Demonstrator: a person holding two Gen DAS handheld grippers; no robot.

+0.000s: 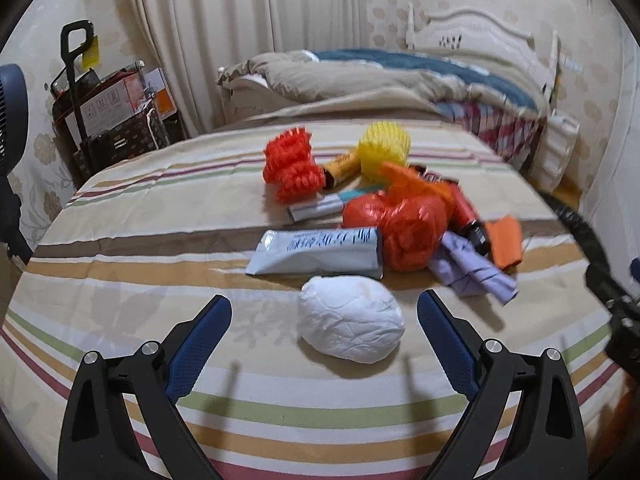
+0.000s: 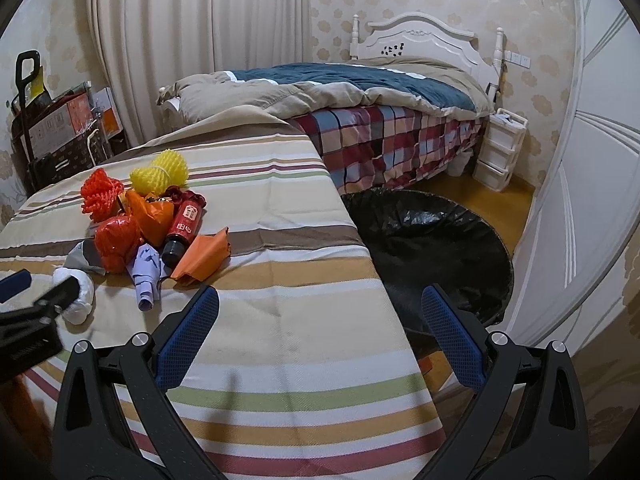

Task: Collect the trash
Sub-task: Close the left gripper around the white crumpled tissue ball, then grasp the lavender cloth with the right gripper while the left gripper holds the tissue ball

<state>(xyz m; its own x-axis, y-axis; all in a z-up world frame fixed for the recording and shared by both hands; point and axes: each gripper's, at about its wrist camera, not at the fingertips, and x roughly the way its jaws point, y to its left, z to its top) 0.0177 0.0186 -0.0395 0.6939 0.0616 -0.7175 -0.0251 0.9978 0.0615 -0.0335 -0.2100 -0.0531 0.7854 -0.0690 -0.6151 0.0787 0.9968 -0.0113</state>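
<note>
I see a big bed (image 2: pixel 400 128) at the back with a blue and tan blanket on it. In front of it is my bench (image 1: pixel 120 264), which wears a striped cloth. A round bin with a black bag (image 2: pixel 432 248) stands on the floor just beside the bench, on my right side.

My left gripper (image 1: pixel 324 312) hangs low over the bench. Its jaws are wide apart and hold nothing. A white ball of crumpled paper (image 1: pixel 350 318) lies on the cloth between them, closer to the right finger. I cannot tell if a finger touches it.

My right gripper (image 2: pixel 320 306) hangs over the edge of the bench, near the bin. Its jaws are wide apart too and hold nothing.

The rest of the trash sits in a pile on the cloth, behind the white ball. A white and blue tube (image 1: pixel 320 250) lies flat just behind the ball. A red bag (image 1: pixel 400 224) is bunched up next to the tube. A dark red bottle (image 2: pixel 184 226) lies on its side. An orange paper (image 2: pixel 206 254) lies next to the bottle. A purple paper (image 1: pixel 472 268) is rolled up beside the red bag. A red foam net (image 1: pixel 292 170) and a yellow foam net (image 1: pixel 384 150) sit at the far side of the pile.
</note>
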